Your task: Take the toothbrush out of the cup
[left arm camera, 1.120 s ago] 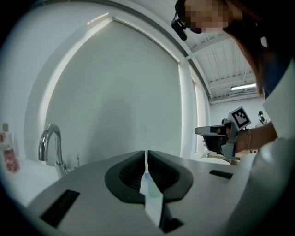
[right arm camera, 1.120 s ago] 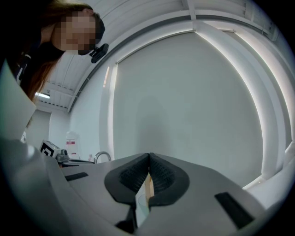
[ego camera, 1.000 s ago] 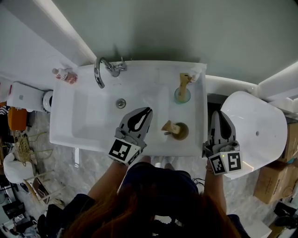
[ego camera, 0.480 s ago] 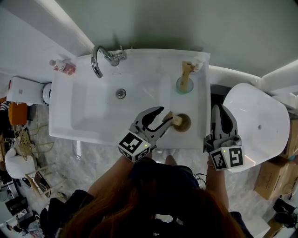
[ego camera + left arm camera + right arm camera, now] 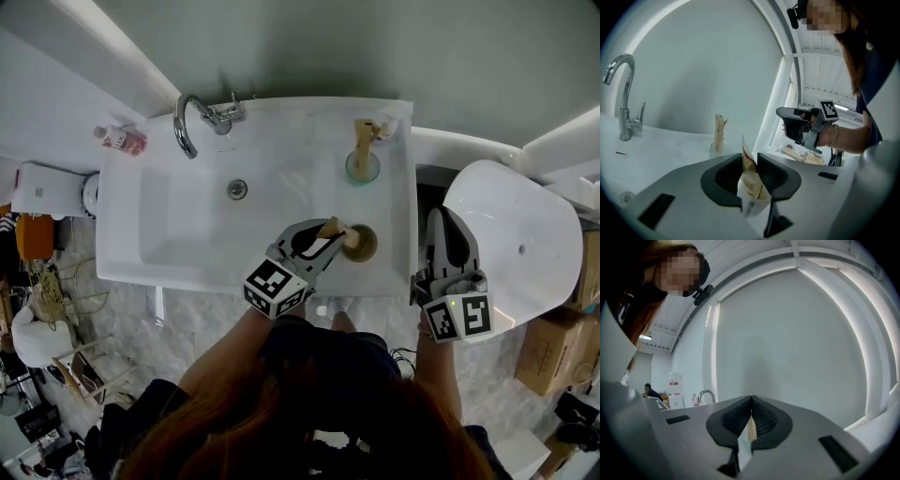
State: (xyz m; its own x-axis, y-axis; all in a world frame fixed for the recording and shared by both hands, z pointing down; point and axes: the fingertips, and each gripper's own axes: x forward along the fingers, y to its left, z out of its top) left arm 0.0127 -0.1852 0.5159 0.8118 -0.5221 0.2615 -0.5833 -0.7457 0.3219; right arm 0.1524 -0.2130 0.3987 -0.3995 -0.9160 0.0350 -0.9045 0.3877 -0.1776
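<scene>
A paper-wrapped toothbrush [image 5: 330, 228] leans out of a brown cup [image 5: 362, 243] at the sink's front right. My left gripper [image 5: 323, 236] reaches in from the left; its jaws have just been closing, with the wrapped toothbrush between them. In the left gripper view the toothbrush [image 5: 749, 174] fills the gap of the left gripper [image 5: 750, 161] and both pads press on it. My right gripper [image 5: 442, 221] hovers shut off the sink's right edge, away from the cup. The right gripper [image 5: 751, 401] shows its pads touching and nothing held.
A second wrapped toothbrush [image 5: 362, 141] stands in a clear glass [image 5: 364, 169] at the back right. The white sink [image 5: 178, 234] has a chrome faucet [image 5: 192, 127] and a drain [image 5: 238, 188]. A small bottle [image 5: 120, 141] stands at the left, a white rounded lid [image 5: 525, 244] at the right.
My left gripper moved right and down to the brown cup, opened wide, then closed around the wrapped toothbrush. My right gripper stayed where it was.
</scene>
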